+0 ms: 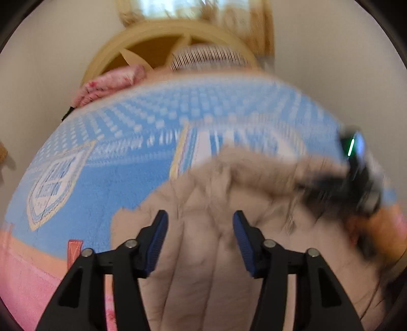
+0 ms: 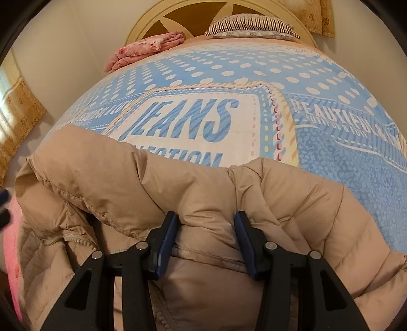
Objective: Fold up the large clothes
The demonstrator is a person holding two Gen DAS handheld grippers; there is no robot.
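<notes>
A beige quilted puffer jacket lies on a bed with a blue dotted blanket. My right gripper has its jaws wide around a bunched fold of the jacket, with fabric between the blue pads and touching them. In the blurred left wrist view my left gripper is open just above the jacket, holding nothing. The right gripper shows there at the right edge, blurred, on the jacket's far part.
A folded pink quilt and a striped pillow lie at the wooden headboard. A pink sheet edge runs along the near left side. White walls flank the bed; yellow curtains hang at left.
</notes>
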